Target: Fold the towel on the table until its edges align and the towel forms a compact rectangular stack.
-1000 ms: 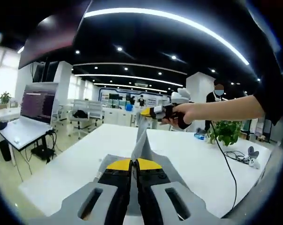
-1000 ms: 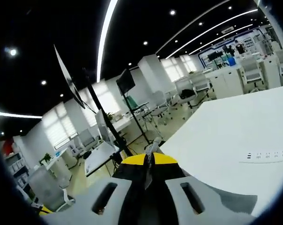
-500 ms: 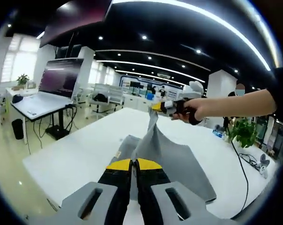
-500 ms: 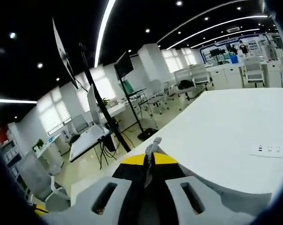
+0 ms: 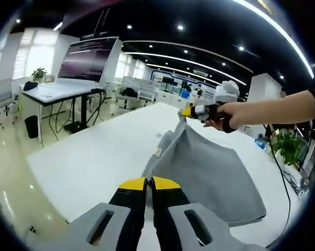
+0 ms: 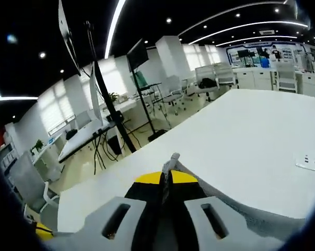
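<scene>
A grey towel (image 5: 204, 172) hangs stretched between both grippers over the white table (image 5: 94, 157), its lower part resting on the tabletop. My left gripper (image 5: 149, 183) is shut on the towel's near corner. In the left gripper view my right gripper (image 5: 188, 111), held in a person's hand (image 5: 235, 114), is shut on the far corner, lifted above the table. In the right gripper view my right gripper (image 6: 166, 178) pinches a small tip of the towel (image 6: 172, 159) that sticks up between its yellow-tipped jaws.
A desk with a large monitor (image 5: 89, 57) stands at the left beyond the table's edge. A green plant (image 5: 288, 146) and a black cable (image 5: 282, 180) lie at the table's right side. A power strip (image 6: 310, 162) sits on the table in the right gripper view.
Both grippers have come lower and closer to the table with the towel still held. More of the towel now lies spread on the tabletop.
</scene>
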Available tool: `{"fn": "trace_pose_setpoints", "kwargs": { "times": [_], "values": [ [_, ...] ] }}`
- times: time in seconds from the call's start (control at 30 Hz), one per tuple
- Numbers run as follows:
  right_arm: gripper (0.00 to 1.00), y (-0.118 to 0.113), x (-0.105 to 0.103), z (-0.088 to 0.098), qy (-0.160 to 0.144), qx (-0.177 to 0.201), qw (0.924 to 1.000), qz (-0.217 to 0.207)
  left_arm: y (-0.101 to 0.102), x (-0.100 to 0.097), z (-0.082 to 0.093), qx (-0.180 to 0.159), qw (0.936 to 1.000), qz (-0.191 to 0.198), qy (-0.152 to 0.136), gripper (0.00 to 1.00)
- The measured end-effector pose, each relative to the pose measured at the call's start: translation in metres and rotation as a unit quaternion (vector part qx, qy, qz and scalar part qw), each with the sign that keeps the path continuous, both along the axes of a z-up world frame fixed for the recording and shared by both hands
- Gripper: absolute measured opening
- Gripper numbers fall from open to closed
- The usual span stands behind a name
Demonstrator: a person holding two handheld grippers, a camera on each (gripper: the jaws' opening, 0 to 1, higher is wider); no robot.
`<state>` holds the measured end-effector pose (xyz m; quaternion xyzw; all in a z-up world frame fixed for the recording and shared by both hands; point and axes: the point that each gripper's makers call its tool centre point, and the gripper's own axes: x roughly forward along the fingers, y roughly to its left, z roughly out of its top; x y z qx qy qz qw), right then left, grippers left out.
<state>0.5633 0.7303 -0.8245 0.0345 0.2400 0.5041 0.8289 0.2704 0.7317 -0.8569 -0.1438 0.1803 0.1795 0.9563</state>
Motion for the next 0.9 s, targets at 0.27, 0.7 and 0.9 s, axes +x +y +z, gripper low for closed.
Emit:
{"fn": "trace_pose_setpoints", "kwargs": {
  "times": [0.27, 0.7, 0.9],
  "values": [
    [0.02, 0.016, 0.001, -0.026, 0.003, -0.010, 0.9998, 0.016, 0.014, 0.001, -0.034, -0.018, 0.9993, 0.012, 0.030, 0.04],
    [0.06, 0.009, 0.005, -0.033, 0.006, -0.011, 0.9993, 0.037, 0.005, 0.010, -0.031, -0.012, 0.9993, 0.000, 0.036, 0.21],
    [0.11, -0.013, 0.004, -0.032, 0.005, -0.019, 0.9992, 0.036, 0.003, 0.014, -0.029, 0.032, 0.9967, -0.015, 0.072, 0.39]
  ]
}}
